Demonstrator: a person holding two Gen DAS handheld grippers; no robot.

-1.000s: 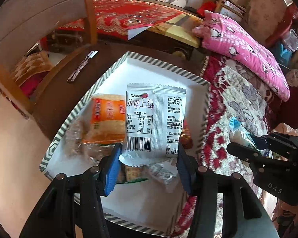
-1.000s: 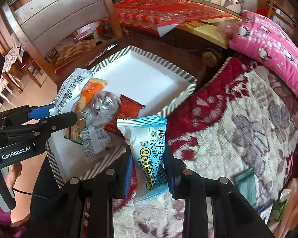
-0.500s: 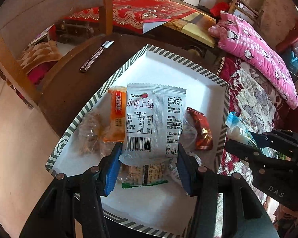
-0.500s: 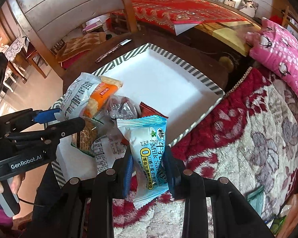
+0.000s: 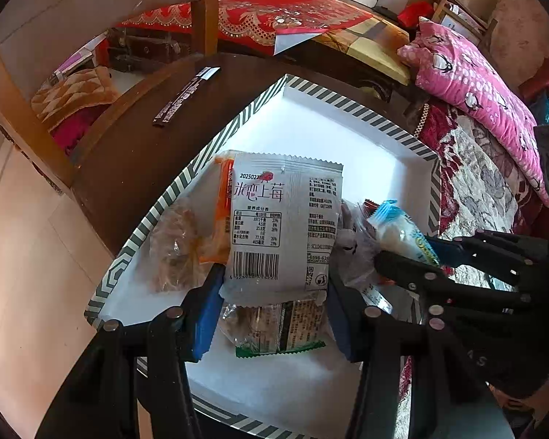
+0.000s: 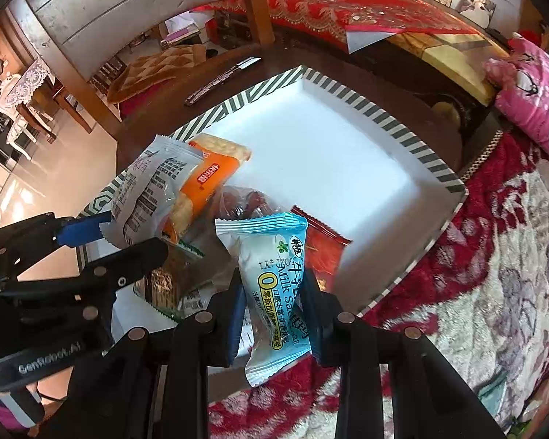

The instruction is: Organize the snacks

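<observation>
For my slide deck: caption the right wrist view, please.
Right hand-held gripper holding blue milk snack packet above the striped tray.

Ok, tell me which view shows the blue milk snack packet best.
The right wrist view: the blue packet fills the centre, print readable, clamped in the right gripper. The left wrist view shows only its top end edge-on, poking from that gripper over the tray.

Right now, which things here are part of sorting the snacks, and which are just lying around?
Part of the job:
white snack packet in left gripper
blue milk packet in right gripper
striped tray

Lying about:
pink pillow
dark strip
</observation>
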